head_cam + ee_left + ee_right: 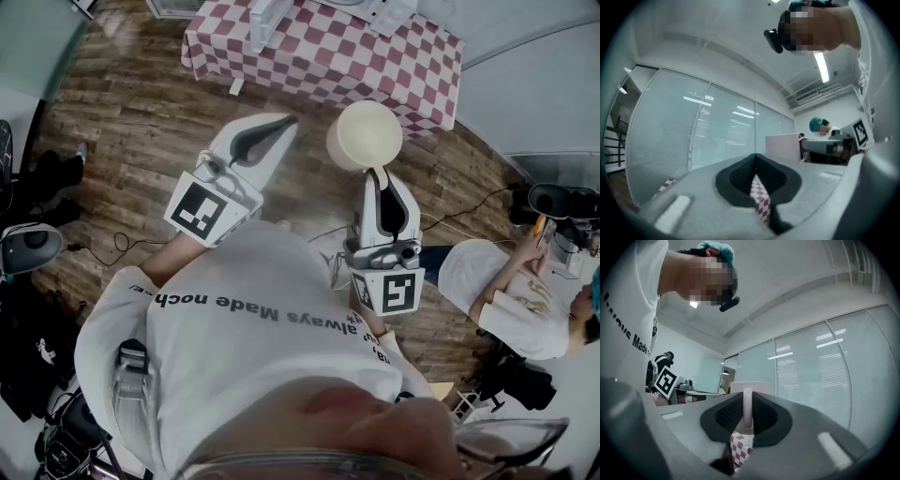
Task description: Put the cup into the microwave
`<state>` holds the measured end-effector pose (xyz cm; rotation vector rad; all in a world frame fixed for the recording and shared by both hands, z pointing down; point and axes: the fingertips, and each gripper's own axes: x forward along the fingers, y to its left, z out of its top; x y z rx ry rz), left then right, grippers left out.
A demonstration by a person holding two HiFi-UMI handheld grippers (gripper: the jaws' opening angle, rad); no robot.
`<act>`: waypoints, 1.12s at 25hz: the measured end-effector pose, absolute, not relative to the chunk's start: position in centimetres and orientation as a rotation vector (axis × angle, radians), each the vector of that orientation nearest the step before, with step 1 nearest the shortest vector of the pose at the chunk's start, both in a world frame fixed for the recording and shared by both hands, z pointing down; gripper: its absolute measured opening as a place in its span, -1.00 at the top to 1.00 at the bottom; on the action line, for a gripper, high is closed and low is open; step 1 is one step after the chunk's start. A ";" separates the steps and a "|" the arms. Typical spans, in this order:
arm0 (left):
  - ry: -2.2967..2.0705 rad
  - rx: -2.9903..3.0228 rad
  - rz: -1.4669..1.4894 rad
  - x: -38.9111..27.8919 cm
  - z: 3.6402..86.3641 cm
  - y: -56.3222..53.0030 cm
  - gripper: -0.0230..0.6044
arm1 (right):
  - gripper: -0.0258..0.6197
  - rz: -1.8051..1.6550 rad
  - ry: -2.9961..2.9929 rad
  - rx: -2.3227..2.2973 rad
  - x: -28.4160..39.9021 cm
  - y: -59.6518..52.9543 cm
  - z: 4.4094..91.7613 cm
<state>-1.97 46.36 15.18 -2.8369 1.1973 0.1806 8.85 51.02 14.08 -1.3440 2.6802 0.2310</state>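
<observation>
A cream cup (366, 134) hangs over the wooden floor in the head view, in front of the checkered table. My right gripper (378, 180) is shut on its handle (746, 408); in the right gripper view the thin handle stands upright between the dark pads, with the cup's body (751, 386) just beyond. My left gripper (279, 128) is to the left of the cup, apart from it, with its jaws shut and nothing between them (754, 177). From the left gripper view the cup (783, 146) shows to the right. No microwave can be made out for certain.
A table with a red-and-white checkered cloth (328, 52) stands ahead, with white objects (265, 21) at its far edge. Another person (511, 291) sits at the right. Cables (117, 246) lie on the floor and dark gear (37, 244) stands at the left. Glass walls (820, 366) enclose the room.
</observation>
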 end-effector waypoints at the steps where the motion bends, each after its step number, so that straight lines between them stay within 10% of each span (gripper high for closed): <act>1: 1.200 -2.839 0.179 -2.1 15.3 46.3 0.92 | 0.80 0.229 2.680 -1.344 8.8 50.9 14.1; 28: 1.164 -2.888 0.179 -10.4 17.0 45.8 0.92 | 0.80 0.216 2.670 -1.393 0.7 50.4 15.1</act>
